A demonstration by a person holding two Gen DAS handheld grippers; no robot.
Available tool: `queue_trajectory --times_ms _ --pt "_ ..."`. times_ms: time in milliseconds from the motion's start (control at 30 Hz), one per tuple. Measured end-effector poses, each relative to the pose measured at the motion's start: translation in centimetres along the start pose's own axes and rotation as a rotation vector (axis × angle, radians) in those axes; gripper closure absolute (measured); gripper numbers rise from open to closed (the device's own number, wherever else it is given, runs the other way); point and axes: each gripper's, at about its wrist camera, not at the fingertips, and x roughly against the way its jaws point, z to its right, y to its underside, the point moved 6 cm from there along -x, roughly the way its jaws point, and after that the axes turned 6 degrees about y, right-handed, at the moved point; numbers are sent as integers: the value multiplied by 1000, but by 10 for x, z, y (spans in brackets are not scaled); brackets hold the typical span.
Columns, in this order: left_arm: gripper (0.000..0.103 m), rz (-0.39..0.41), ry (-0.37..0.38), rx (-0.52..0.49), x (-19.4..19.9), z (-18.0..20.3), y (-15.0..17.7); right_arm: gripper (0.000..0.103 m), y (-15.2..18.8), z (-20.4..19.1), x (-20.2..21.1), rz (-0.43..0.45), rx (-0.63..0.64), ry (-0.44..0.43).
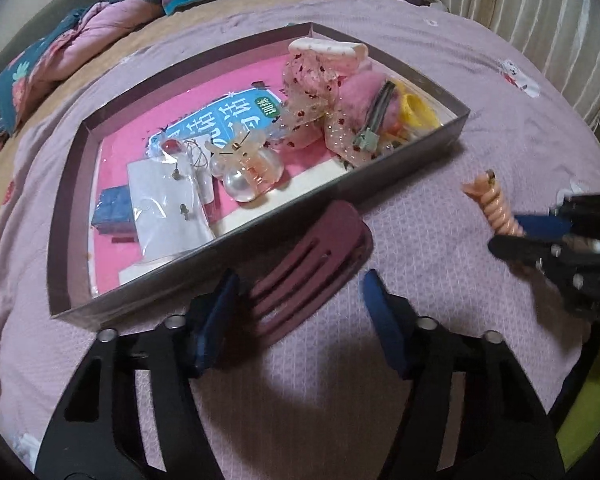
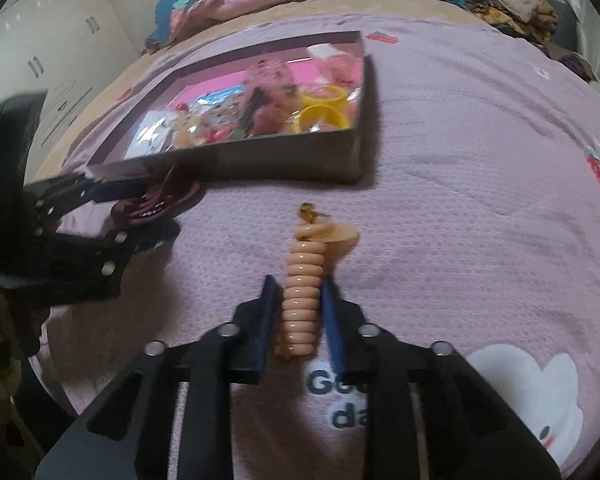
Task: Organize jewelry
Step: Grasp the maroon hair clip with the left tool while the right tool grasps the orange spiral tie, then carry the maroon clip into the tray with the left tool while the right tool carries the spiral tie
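Note:
A shallow grey box (image 1: pixel 204 240) lies on the pink bedspread and holds hair clips, bows, a pearl clip (image 1: pixel 246 172) and small packets. A dark maroon claw clip (image 1: pixel 308 264) lies on the bedspread just in front of the box, between the open fingers of my left gripper (image 1: pixel 300 312). My right gripper (image 2: pixel 298 312) is shut on a peach spiral hair tie (image 2: pixel 302 288) with a small charm at its far end. That tie also shows in the left wrist view (image 1: pixel 496 204), right of the box. The box appears in the right wrist view (image 2: pixel 260 156).
Folded quilts and pillows (image 1: pixel 80 48) lie at the head of the bed behind the box. A white curtain (image 1: pixel 520 0) hangs at the right. White cupboards (image 2: pixel 52 40) stand to the left. The bedspread carries a printed cloud figure (image 2: pixel 540 400).

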Motion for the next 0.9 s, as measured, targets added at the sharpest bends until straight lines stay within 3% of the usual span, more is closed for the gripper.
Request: queue_trajectory --times_ms 300,733,900 --pt "78 -6 68 20 6 12 10 86 15 -24 19 23 49 -100" --pt "82 74 159 147 47 22 43 86 21 -32 44 52 29 -134" --pt "82 104 154 178 65 15 48 86 20 -38 52 68 41 -137"
